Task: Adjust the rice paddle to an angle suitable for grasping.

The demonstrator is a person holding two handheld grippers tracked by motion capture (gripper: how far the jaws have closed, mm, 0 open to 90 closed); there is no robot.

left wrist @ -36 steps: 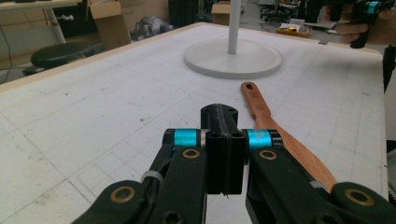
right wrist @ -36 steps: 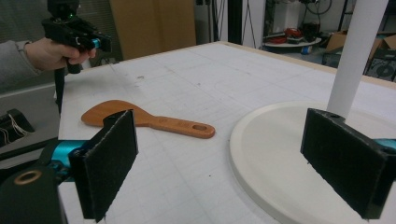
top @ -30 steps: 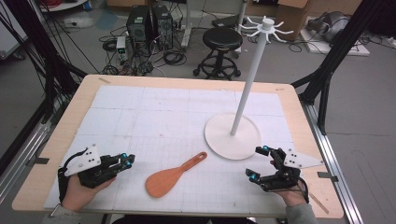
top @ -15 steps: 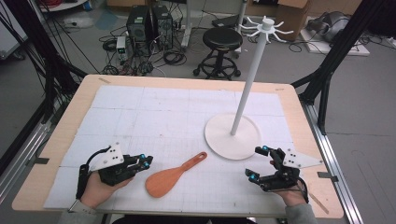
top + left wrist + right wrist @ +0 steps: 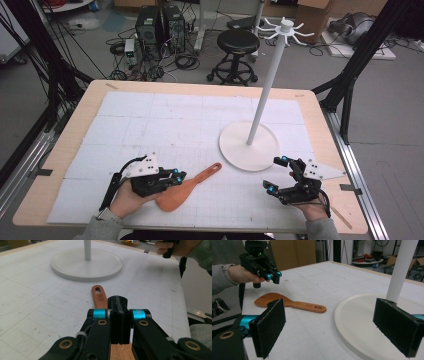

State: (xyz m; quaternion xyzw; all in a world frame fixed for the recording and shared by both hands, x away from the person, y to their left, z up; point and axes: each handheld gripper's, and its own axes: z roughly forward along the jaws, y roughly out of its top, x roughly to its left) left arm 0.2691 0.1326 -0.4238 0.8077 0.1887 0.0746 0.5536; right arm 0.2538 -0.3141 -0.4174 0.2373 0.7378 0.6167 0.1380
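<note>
— Jaws first: how do they stand on each side?
— On the left gripper (image 5: pixel 176 176) they are pressed flat together with nothing between them; on the right gripper (image 5: pixel 277 174) they stand wide apart, also with nothing between.

— Where is the wooden spatula (image 5: pixel 186 189)?
— Flat on the bench (image 5: pixel 60 145), near its front edge. From the bench's middle it lies at about seven o'clock, blade toward the person, handle pointing to about two o'clock at the white stand (image 5: pixel 249 146).

— Is the left gripper touching it?
— Hard to say. In the left gripper view the closed jaws sit right over the blade (image 5: pixel 120 352), with the handle (image 5: pixel 98 296) running away at twelve o'clock; contact or a hover, I cannot tell.

— And the right?
— At the stand base's five o'clock, well apart from the spatula
</note>
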